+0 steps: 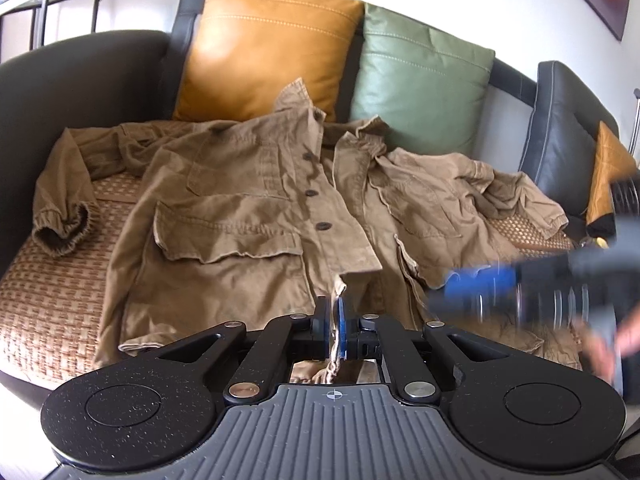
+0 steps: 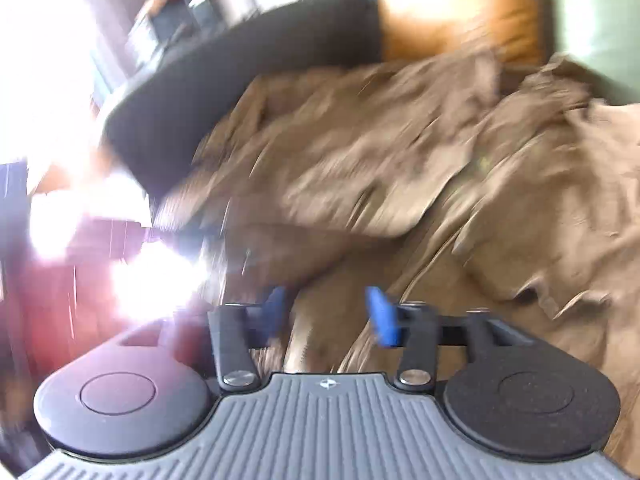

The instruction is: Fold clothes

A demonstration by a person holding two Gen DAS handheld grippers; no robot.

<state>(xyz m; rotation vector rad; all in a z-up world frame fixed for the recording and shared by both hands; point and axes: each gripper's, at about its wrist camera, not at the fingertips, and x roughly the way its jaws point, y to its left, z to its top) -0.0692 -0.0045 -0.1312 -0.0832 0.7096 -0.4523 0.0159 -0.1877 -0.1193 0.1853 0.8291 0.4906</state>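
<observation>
I see the black leather sofa [image 1: 80,76] ahead of my left tongs [image 1: 339,326], with a woven tan seat mat [image 1: 48,288] covering its seat. Far left of the left tongs, one elastic-cuffed sleeve [image 1: 60,216] of the brown cotton button-front jacket [image 1: 240,208] lies on the mat. The jacket is spread front-up across the seat, collar toward the back cushions, hem toward me. Beyond the jacket, an ochre leather cushion [image 1: 264,48] leans against the sofa back, up and left of the left tongs; a green leather cushion [image 1: 420,80] stands just beside it, up and right.

Left tongs: blue pads together, clamped on a thin corner of the jacket's front edge near the hem. The fabric rises out of the pads and a bit hangs below them.

Right of the left tongs, my right tongs [image 1: 476,286] show as a heavily blurred blue-and-black streak above the jacket's right panel, with the person's hand [image 1: 604,344] blurred behind it.

Right wrist view, blurred: right tongs [image 2: 328,314] stand apart, blue pads [image 2: 382,316] well separated. Jacket [image 2: 400,152] fabric lies beneath and ahead of the gap; I cannot tell whether either pad touches it. Nothing is clamped.
</observation>
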